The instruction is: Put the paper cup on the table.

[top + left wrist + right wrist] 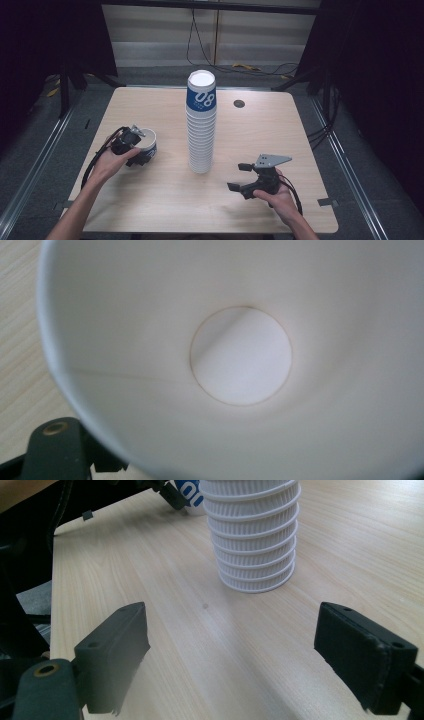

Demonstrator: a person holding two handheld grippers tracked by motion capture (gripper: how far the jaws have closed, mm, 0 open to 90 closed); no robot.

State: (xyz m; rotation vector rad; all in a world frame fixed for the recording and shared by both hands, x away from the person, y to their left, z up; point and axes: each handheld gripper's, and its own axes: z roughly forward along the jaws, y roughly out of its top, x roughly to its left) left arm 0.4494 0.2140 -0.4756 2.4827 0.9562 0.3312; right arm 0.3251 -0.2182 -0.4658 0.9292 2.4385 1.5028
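Paper cup (148,141) apparently in left claw (136,145)

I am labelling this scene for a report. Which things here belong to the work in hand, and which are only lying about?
Part of the work:
- single paper cup, in the left gripper
- stack of cups
- right gripper, open

Lying about:
- cables on the floor
- round grommet in the table
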